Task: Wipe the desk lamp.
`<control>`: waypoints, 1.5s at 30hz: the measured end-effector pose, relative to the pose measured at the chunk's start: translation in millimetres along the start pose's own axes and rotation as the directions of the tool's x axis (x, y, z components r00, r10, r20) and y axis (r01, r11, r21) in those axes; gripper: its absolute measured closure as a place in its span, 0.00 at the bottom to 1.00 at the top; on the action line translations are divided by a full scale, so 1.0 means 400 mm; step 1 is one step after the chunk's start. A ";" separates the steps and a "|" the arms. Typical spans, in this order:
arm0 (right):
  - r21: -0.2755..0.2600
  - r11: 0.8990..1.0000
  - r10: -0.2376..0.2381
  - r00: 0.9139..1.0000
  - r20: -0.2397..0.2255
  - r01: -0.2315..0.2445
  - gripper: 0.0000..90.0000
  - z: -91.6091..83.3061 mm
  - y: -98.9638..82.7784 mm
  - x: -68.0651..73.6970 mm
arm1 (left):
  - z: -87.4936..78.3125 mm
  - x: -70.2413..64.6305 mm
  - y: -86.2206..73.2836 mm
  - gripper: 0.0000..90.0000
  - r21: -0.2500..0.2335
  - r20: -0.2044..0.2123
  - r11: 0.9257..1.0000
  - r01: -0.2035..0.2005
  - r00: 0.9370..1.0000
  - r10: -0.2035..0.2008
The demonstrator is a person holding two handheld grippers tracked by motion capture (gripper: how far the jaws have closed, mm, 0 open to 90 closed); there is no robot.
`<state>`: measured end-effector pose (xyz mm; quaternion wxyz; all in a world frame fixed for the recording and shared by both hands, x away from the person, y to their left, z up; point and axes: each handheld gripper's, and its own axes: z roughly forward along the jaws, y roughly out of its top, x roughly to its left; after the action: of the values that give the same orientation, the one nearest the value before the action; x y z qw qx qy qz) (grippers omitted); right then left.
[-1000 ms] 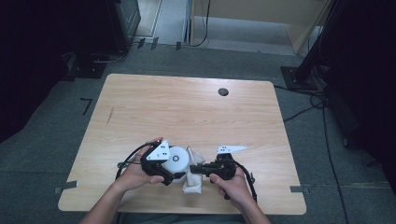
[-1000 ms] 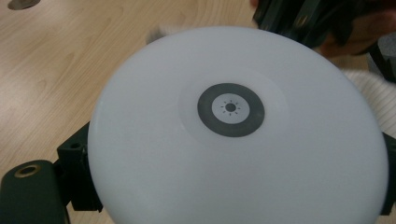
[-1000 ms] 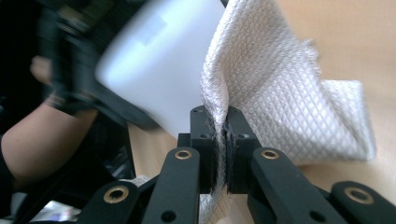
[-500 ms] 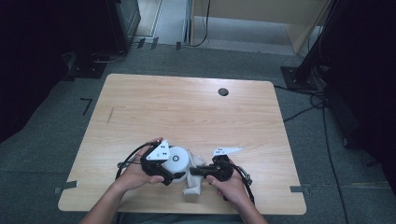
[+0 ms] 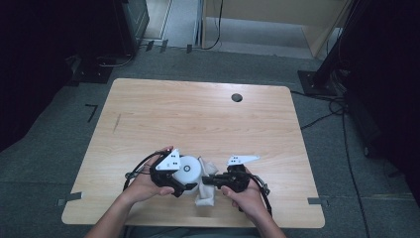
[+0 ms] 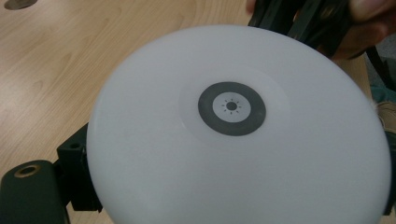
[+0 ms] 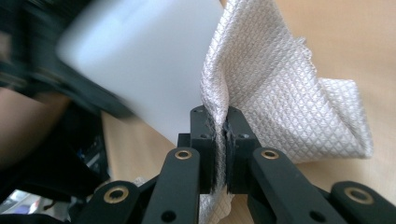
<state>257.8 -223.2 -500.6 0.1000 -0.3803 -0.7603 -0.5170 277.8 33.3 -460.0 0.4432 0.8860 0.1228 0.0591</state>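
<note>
Near the worktop's 6 o'clock edge, the left tongs clamp a white round lamp, lifted. The right tongs, pinched shut on a white cloth, press it against the lamp's 3 o'clock side; wiping appears underway, unfinished.

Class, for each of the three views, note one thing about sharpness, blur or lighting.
High view: table evenly lit, surroundings dark. Left gripper view: the white disc is close and soft, with a mild sheen; the wood grain is sharper. Right gripper view: the cloth weave is crisp at the shut right gripper; the white object and hand at left are smeared.
</note>
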 end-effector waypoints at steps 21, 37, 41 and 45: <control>0.051 0.998 0.034 0.992 0.118 -0.041 0.93 0.006 -0.026 -0.046 | -0.011 -0.107 -0.012 0.00 -0.090 -0.269 0.973 0.214 0.935 -0.231; 0.047 0.998 0.027 0.991 0.130 -0.033 0.93 0.008 -0.026 -0.049 | 0.071 -0.163 -0.018 0.09 -0.140 -0.526 0.915 0.378 0.755 -0.392; 0.044 0.999 0.025 0.991 0.132 -0.031 0.93 0.007 -0.026 -0.048 | 0.070 -0.153 -0.019 0.09 -0.128 -0.508 0.928 0.351 0.780 -0.365; 0.044 0.998 0.027 0.990 0.137 -0.033 0.93 0.003 -0.025 -0.049 | 0.064 -0.126 -0.025 0.09 -0.108 -0.456 0.950 0.292 0.835 -0.309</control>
<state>265.0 -233.2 -518.9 0.0644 -0.4236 -0.7712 -0.4708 233.2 5.9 -483.2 0.4192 0.8073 0.3624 0.2028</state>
